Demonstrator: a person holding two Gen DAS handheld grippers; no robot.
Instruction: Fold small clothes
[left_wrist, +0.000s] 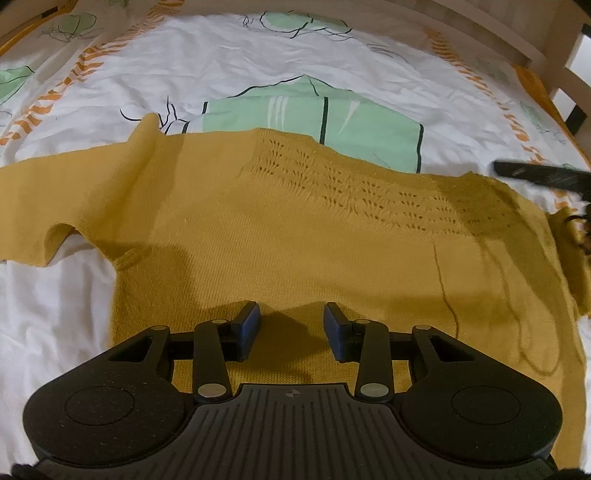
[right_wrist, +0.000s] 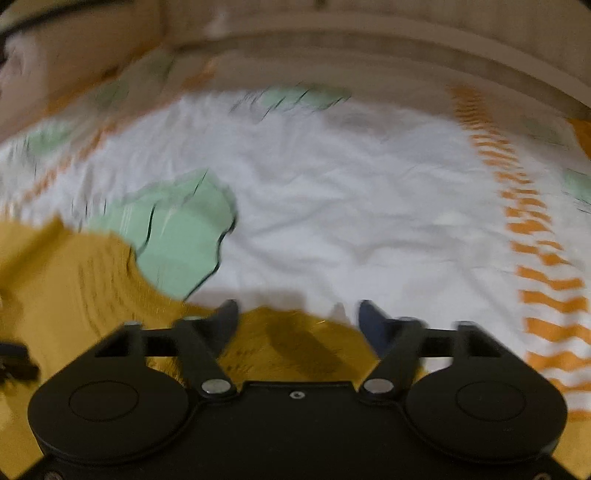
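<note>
Mustard knitted sweater lies flat on the bed, long axis left to right across the frame, just ahead of the half-open, empty left gripper; the right gripper stands wide, empty, at its right edge.

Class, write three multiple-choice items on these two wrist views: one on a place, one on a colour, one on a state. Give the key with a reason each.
1. Where does the sweater lie?
A. on the patterned bed sheet
B. in a basket
C. on a chair

2. What colour is the sweater?
A. blue
B. mustard yellow
C. grey

3. How does the left claw stand?
A. shut on a sleeve
B. shut on a sock
C. open, above the knit

Key: 1 A, sheet shows all around it; 2 B, both views show that colour; 3 C, a gap shows between its pads, nothing pinched.
</note>
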